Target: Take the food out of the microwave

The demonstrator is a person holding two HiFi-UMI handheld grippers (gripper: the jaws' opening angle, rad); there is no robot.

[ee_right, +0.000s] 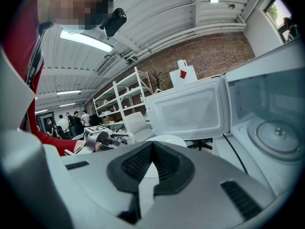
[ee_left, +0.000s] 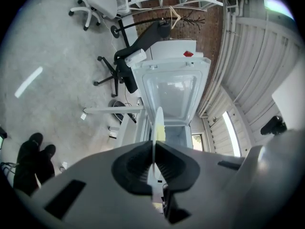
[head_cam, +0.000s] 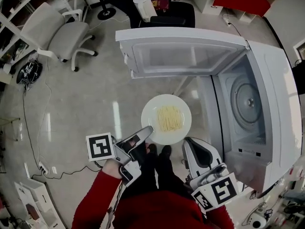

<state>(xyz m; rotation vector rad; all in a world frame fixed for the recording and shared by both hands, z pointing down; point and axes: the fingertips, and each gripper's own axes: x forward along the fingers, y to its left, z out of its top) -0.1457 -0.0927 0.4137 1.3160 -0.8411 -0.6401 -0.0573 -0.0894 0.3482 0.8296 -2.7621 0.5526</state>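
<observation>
The left gripper [head_cam: 144,133] has its jaws clamped on the rim of the plate [head_cam: 153,112] of noodles [head_cam: 169,118], in front of the open microwave [head_cam: 267,94]. The right gripper [head_cam: 191,146] has its jaws together and empty, just beside the plate.

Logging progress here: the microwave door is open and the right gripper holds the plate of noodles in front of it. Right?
Wrong gripper: the left gripper holds the plate of noodles; the left gripper view shows its rim between the fingers. The microwave door is open, as you say.
</observation>
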